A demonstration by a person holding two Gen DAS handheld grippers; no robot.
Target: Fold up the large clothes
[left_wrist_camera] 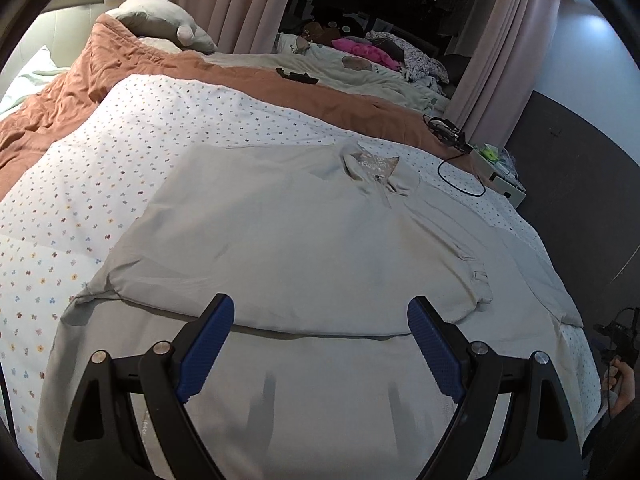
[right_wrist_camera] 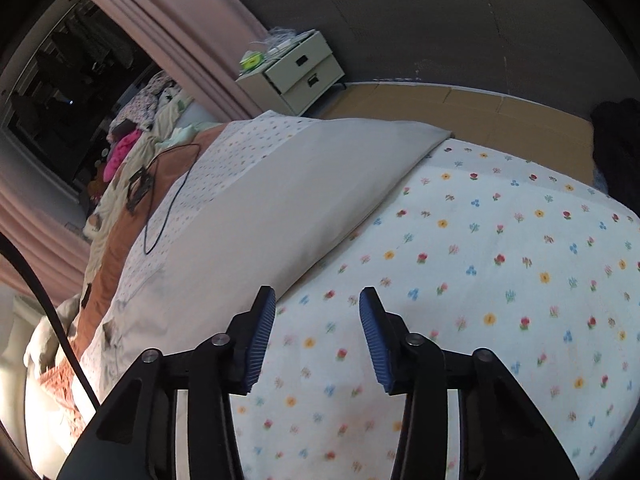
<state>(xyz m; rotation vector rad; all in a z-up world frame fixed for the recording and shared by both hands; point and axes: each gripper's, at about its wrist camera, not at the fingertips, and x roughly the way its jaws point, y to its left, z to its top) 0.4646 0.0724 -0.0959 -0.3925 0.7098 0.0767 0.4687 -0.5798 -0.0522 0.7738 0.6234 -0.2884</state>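
Nearest the left wrist camera: left tongs [left_wrist_camera: 320, 322], blue pads spread wide, empty, poised just above the near fold edge of the beige garment [left_wrist_camera: 288, 240]. Nothing pinched between those pads. Nearest the right wrist camera: right tongs [right_wrist_camera: 318, 326], jaws partly apart and empty, over the bare flowered sheet [right_wrist_camera: 500, 264], just beside the garment's edge but not touching it. No cloth between those pads either; only printed sheet visible in the gap.

Farther out, spread across the bed: one large beige collared shirt, collar [left_wrist_camera: 374, 168] toward the far side, body mostly smooth. Near hem seemingly turned up over the lower part already, a doubled layer showing as a soft ridge across the near side. Right side of the shirt with a sleeve or panel apparently laid inward, small creases at its end. Judged from that: first fold or two done, garment still broad, further folds toward a compact stack left to do, neither tongs yet gripping for the next one.

Beyond the shirt: orange quilt [left_wrist_camera: 80, 92], a black cable [left_wrist_camera: 460, 180] looped on the sheet, a small drawer unit [right_wrist_camera: 298, 72] by the bedside. Farthest: pink curtains [left_wrist_camera: 240, 0], a dark window, heaped clothes at the far edge.
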